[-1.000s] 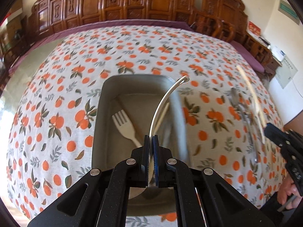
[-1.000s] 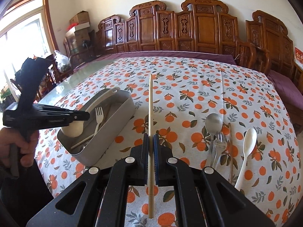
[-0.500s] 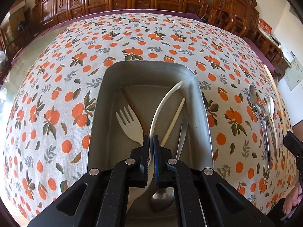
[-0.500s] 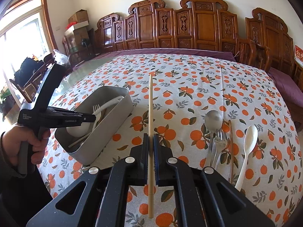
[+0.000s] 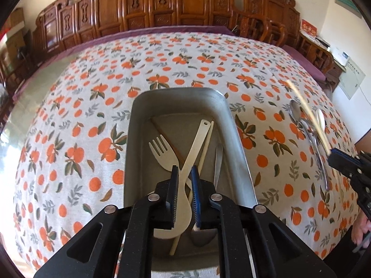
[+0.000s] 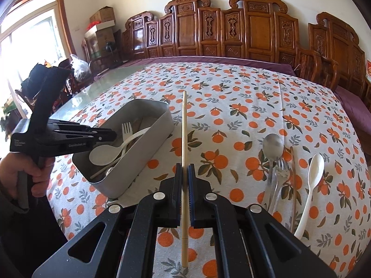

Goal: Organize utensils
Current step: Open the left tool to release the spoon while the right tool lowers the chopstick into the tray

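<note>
A grey metal tray point(image 5: 176, 91) holds a white fork point(image 5: 160, 148), a pale chopstick point(image 5: 206, 148), a metal spoon point(image 5: 218, 159) and a white spoon point(image 5: 197, 143). The white spoon lies flat in the tray, its handle running between the fingers of my left gripper point(image 5: 184, 169). That gripper's jaws are opening and a gap shows on both sides of the handle. From the right wrist view, the left gripper point(image 6: 113, 135) hovers over the tray point(image 6: 148, 148). My right gripper point(image 6: 184, 165) is shut on an upright pale chopstick point(image 6: 184, 127), to the right of the tray.
On the orange-print tablecloth to the right lie a metal spoon point(image 6: 273, 143), a metal fork point(image 6: 281, 169), a brown chopstick point(image 6: 293, 180) and a second white spoon point(image 6: 313, 173). Carved wooden chairs point(image 6: 255, 32) line the far side. A person's hand point(image 6: 14, 173) grips the left handle.
The left gripper brought the white spoon down into the tray and its jaws parted; the spoon now lies flat. The right gripper and its chopstick have stayed in place.
</note>
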### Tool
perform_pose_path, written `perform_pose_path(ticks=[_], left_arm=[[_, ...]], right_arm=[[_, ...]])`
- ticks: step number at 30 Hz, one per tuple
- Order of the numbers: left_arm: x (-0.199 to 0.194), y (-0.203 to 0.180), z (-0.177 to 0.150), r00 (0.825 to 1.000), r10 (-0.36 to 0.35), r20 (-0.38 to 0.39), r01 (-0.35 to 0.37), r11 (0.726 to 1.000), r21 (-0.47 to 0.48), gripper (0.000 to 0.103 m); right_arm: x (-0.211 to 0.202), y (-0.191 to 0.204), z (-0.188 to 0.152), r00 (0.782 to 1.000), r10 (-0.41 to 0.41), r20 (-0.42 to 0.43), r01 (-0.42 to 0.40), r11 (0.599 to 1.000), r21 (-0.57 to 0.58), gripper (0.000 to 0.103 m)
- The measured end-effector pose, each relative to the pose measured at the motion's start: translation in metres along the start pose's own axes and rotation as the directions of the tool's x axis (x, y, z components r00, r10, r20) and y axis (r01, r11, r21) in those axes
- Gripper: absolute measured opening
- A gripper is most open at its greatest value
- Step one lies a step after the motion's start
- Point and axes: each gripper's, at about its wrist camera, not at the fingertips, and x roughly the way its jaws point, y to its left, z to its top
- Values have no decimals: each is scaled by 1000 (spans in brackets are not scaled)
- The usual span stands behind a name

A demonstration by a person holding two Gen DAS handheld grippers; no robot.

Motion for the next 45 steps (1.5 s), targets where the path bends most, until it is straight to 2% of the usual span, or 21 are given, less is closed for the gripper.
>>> perform_pose_path(ticks=[9, 14, 16, 20, 24, 28, 34, 45], left_arm=[[-18, 12, -13, 998, -49, 45, 50, 999, -19, 14], [-23, 18, -17, 997, -38, 64, 39, 999, -13, 15], [-28, 22, -18, 996, -31, 79, 32, 999, -13, 26], [-34, 29, -18, 995, -4, 105, 4, 1000, 0, 37], [-38, 38, -17, 993, 6, 117, -5, 1000, -7, 59], [-40, 50, -15, 992, 6, 129, -3, 1000, -29, 71], [-41, 67, -14, 990, 20, 137, -12, 998, -59, 75], [-43, 82, -14, 989, 15, 144, -1, 995, -99, 75]], right_arm=[[11, 7, -1, 1000, -5, -27, 5, 1000, 7, 6], [18, 15, 1, 999, -1, -37, 1, 1000, 14, 6], [18, 19, 4, 999, 1, -35, -1, 1000, 10, 6], [18, 33, 13, 999, 30, -20, -29, 999, 25, 6], [24, 47, 23, 997, 72, -19, -71, 996, 59, 6], [34, 59, 32, 994, 112, -18, -110, 989, 104, 6], [52, 83, 45, 988, 147, -39, -141, 982, 123, 6], [98, 106, 52, 988, 111, -103, -97, 987, 131, 6]])
